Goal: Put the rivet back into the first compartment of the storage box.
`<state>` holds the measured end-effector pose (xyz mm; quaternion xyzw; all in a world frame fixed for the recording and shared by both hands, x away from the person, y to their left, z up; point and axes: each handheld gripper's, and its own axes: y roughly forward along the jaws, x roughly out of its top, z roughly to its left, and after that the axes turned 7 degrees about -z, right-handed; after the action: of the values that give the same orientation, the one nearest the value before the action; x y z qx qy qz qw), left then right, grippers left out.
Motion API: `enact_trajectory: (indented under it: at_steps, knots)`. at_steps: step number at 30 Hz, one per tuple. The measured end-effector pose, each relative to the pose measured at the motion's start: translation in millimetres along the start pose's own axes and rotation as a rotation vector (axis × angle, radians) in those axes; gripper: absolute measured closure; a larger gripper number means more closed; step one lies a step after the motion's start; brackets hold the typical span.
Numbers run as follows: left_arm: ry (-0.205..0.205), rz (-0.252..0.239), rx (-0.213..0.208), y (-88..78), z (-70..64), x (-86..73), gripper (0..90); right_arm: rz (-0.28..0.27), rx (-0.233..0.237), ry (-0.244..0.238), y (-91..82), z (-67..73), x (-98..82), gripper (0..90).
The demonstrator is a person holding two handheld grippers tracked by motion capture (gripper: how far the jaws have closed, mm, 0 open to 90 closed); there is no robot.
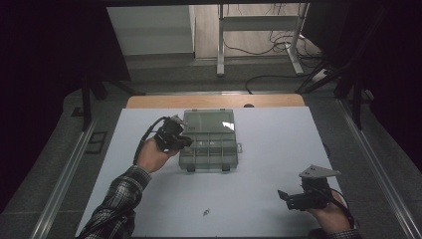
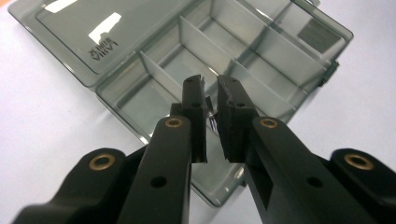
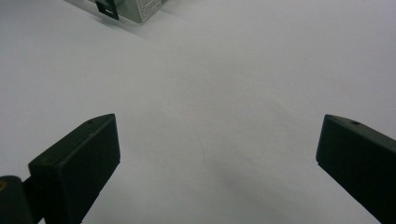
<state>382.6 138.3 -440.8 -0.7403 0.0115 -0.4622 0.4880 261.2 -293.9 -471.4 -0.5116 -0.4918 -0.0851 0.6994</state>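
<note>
1. Black jaws of our left gripper [image 2: 211,84] stand nearly closed, and a small silvery piece, probably a screw [image 2: 213,122], is pinched low between them; it is too small and too hidden for us to name with certainty.

2. Taking the smoky plastic organizer box [image 1: 209,149] as our landmark, that gripper [image 1: 185,141] hangs just above the box's left end, tips pointing toward the middle of the tray.

3. In the left gripper view the box lies straight ahead and below the tips, lid [image 2: 93,42] folded back flat on the far-left side, dividers [image 2: 161,77] splitting the tray into a row of compartments.

4. Our judgement of what the coming move turns on: the box's long axis runs left to right across the table, and the pinched piece sits over the tray near one divider, so it must be lined up inside a single compartment rather than on top of a wall before we let go. We cannot tell exactly which compartment lies under the tips.

5. Our left hand [image 1: 152,157] is far nearer the box; it is at the box's left end.

6. Our right gripper [image 1: 284,196] waits well apart from the box, toward its near-right, jaws spread wide with nothing between them.

7. One tiny dark bit [image 1: 206,212] lies on the white tabletop [image 1: 278,134], well in front of the box.
</note>
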Motion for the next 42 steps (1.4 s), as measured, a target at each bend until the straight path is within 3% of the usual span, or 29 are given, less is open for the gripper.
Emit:
enact_trajectory:
  at_steps: [8, 17, 25, 42]
  knots:
    - [-0.016, 0.003, 0.025, 7.0, 10.8, 2.9, 82.5, -0.002, -0.002, 0.002, 0.0, -0.6, -0.2, 0.0]
    - [-0.057, -0.004, 0.021, 22.3, 22.3, 4.3, 82.5, -0.003, -0.002, 0.005, 0.3, -1.2, -0.4, 0.0]
    - [-0.056, 0.016, 0.059, 34.0, 28.4, 4.1, 82.3, 0.000, 0.000, 0.005, 0.2, -1.3, -0.4, 0.0]
    - [-0.068, 0.035, 0.066, 50.5, 32.7, -1.9, 81.2, 0.005, 0.000, 0.005, 0.5, -1.4, -0.7, 0.1]
